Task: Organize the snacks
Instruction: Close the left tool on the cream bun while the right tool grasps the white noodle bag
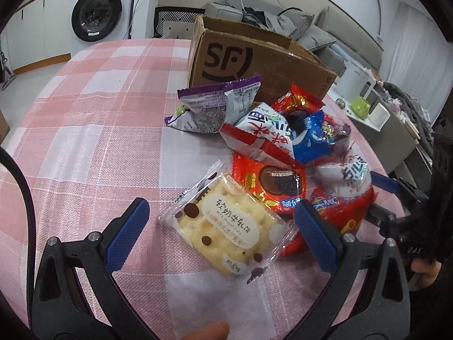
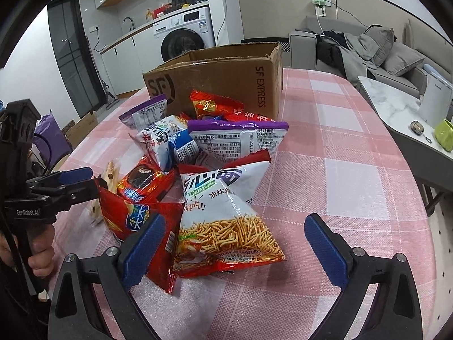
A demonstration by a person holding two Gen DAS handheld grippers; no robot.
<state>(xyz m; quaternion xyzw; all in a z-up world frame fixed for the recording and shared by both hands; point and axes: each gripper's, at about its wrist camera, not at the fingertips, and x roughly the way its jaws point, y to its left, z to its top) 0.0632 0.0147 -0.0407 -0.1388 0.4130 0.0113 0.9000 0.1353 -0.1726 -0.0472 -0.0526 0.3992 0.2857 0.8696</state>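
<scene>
Pink checked cloth (image 1: 85, 147) covered the counter; both grippers, left (image 1: 223, 233) and right (image 2: 235, 250), had jaws apart over the snack packets (image 2: 198, 155) beside the cardboard box (image 2: 226, 76).

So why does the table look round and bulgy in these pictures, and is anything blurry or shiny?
Both views: the fisheye lens bends the checked tablecloth and darkens the corners. Left wrist view: glare on the clear biscuit wrapper, a blurred fingertip at the bottom edge. Right wrist view: sharp, with soft shine on the noodle snack bag.
</scene>
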